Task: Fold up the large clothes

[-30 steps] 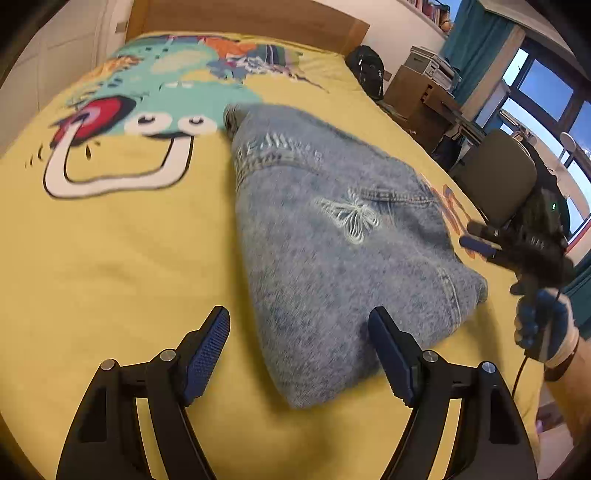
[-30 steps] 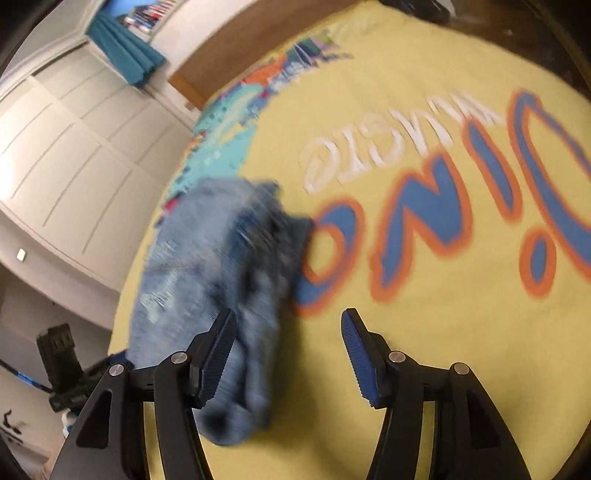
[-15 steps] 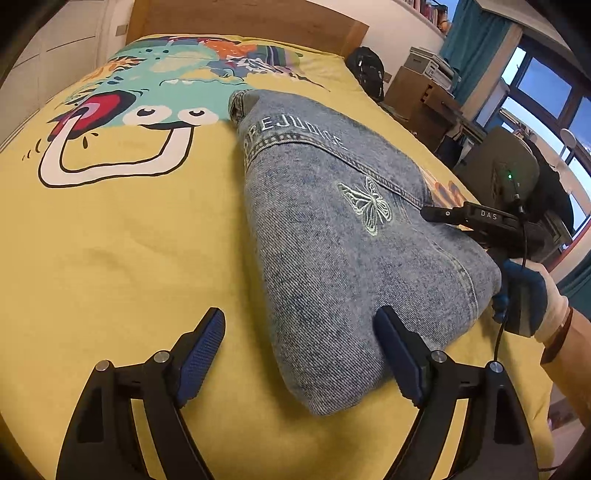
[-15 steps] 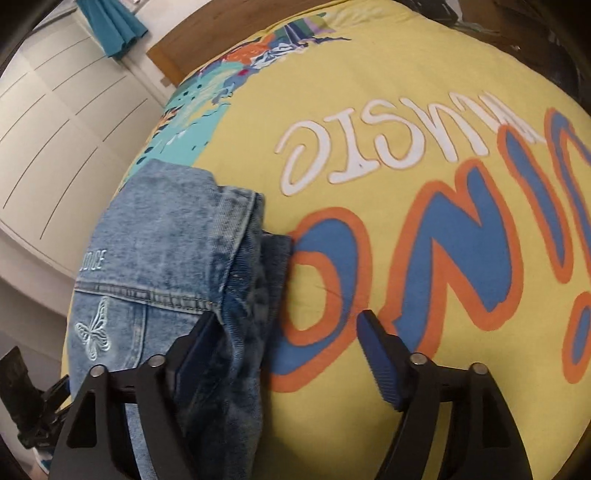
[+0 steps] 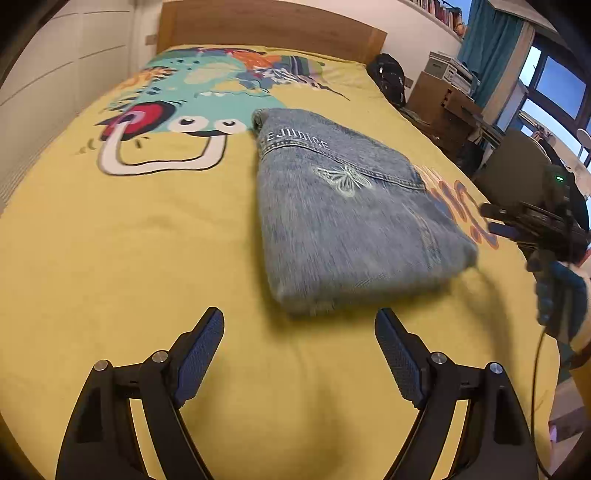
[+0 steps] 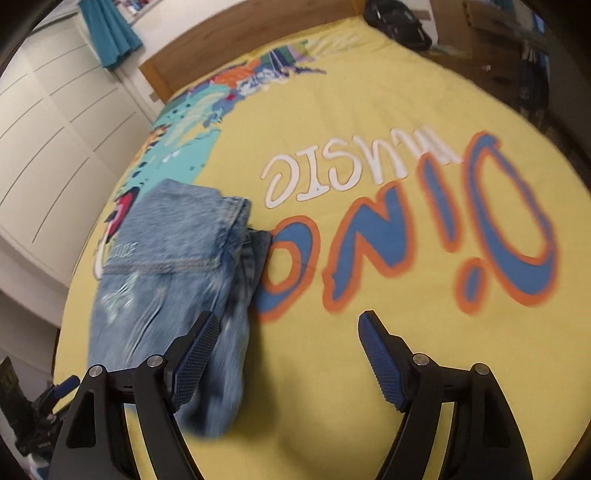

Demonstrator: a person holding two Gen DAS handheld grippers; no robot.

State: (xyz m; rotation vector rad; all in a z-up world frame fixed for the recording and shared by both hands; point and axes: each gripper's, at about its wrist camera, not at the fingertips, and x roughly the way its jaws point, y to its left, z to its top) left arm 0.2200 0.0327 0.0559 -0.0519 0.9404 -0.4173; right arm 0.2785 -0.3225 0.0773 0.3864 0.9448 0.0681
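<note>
Item: one pair of light-blue stonewashed denim jeans (image 5: 343, 206), folded into a thick, roughly rectangular bundle, white embroidered butterfly and lettering on the upper face, the stacked layer edges showing along its right side. Location: lay flat near the middle of the yellow printed bedspread (image 5: 129, 251), beside the blue-and-orange lettering, with the cartoon face print just beyond its far left corner. Handling, as judged: heavy for cloth, fairly stiff, coarse enough not to slip between rubber pads; the bundle would sag and fall open if lifted by a single layer, so hold was best taken across the full stack at the near fold or at two opposite corners. Left gripper (image 5: 299, 350): blue-padded jaws spread wide, nothing between them, poised over bare bedspread just short of the bundle's near edge. Right gripper (image 6: 286, 354): jaws likewise spread and empty, its left pad over the jeans' right margin, contact not determinable. Surroundings: wooden headboard (image 5: 273, 26), black backpack (image 5: 388, 77), white panelled wardrobe doors (image 6: 48, 140), teal curtain (image 5: 491, 48), cluttered wooden desk (image 5: 447, 103).
</note>
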